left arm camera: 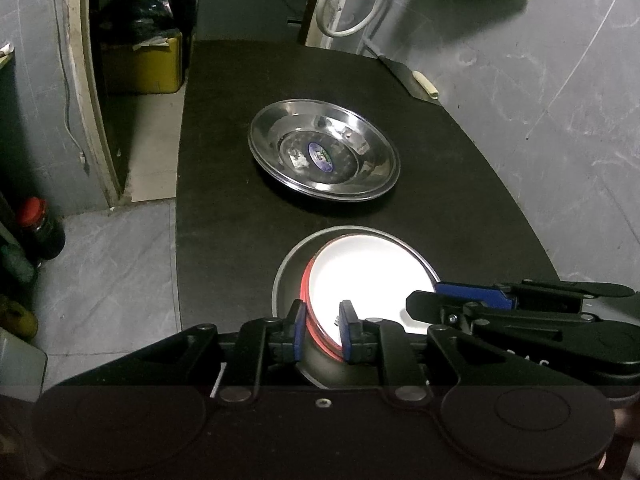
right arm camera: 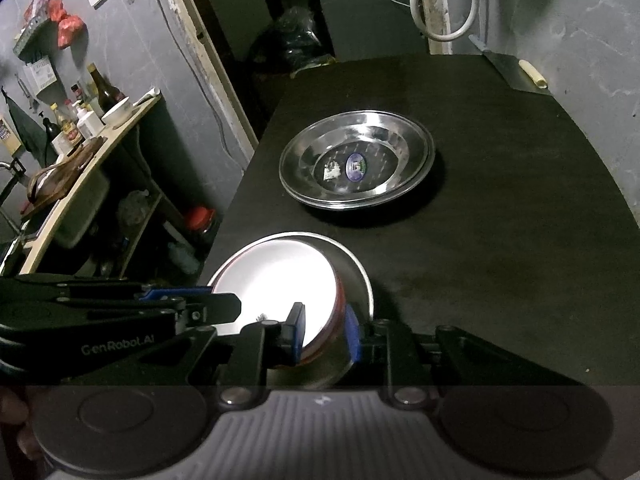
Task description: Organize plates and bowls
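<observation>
Red-rimmed white bowl (left arm camera: 368, 276) sits tilted inside a steel plate (left arm camera: 292, 268).

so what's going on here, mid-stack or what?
A person holds a hand-held gripper in each hand, and both are on the red-rimmed white plate near the table's front edge. The left hand-held gripper has the plate's rim between its pads, and so does the right hand-held gripper on the other side. The plate sits tilted inside a shallow steel dish. Farther back on the black table, stacked steel plates sit untouched.
</observation>
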A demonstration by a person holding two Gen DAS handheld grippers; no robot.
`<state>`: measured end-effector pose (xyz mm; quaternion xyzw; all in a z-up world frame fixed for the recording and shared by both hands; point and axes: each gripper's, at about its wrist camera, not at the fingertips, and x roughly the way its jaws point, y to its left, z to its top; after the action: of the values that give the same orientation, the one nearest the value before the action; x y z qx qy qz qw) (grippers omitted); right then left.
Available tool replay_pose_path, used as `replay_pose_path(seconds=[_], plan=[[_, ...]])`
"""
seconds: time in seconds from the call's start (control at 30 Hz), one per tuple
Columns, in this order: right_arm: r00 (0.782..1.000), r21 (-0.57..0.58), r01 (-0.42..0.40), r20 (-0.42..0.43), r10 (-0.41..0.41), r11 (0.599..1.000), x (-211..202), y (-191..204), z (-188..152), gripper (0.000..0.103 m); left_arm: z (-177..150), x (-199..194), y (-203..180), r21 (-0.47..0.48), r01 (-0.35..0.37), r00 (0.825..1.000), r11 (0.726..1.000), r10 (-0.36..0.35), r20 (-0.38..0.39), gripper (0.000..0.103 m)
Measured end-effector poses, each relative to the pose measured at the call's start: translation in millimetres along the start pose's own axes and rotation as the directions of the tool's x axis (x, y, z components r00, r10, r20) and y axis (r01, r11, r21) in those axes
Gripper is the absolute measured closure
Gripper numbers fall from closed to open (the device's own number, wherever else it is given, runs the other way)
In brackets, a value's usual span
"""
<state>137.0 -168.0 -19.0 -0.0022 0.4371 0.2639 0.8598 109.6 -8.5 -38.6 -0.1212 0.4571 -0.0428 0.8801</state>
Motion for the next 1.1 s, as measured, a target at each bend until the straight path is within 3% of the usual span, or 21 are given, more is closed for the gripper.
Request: replay_pose_path(seconds=[0.17,0.27,0.47,0.67,0.73,0.83,1.1], plan=[[1.0,-0.001,0.003,0.011,-0.003,1.0,-4,2,1,0.077,1,-5,0,-0.005,-0.001,1.0,1.0,0.001,0.02,0.084],[1.0,-0.001,0.007,0.023,-0.007,1.0,-8,3,2,0.077,1,-10,1,-0.01,-0.004,0.999,1.0,0.004,0.037,0.076],[0.999,-0.001,0.019,0.046,-0.019,1.0,-18,4,3,0.076,2,-23,6,-0.03,-0.022,0.996,0.999,0.024,0.082,0.058],[0.997,0.003,0.034,0.074,-0.034,0.999,-29,5,2,0.071,-3,-39,13,-0.047,-0.05,0.989,0.998,0.056,0.137,0.03],[0.996,0.006,0.04,0.084,-0.04,0.999,-33,6,0,0.066,-5,-43,16,-0.055,-0.058,0.986,0.997,0.066,0.153,0.017],[0.994,0.015,0.049,0.096,-0.05,0.999,-39,5,-3,0.055,-9,-49,19,-0.064,-0.077,0.982,0.995,0.087,0.166,0.006],[0.99,0.063,0.072,0.114,-0.079,0.995,-48,-2,-13,0.018,-18,-58,25,-0.091,-0.108,0.978,0.99,0.122,0.17,0.001]])
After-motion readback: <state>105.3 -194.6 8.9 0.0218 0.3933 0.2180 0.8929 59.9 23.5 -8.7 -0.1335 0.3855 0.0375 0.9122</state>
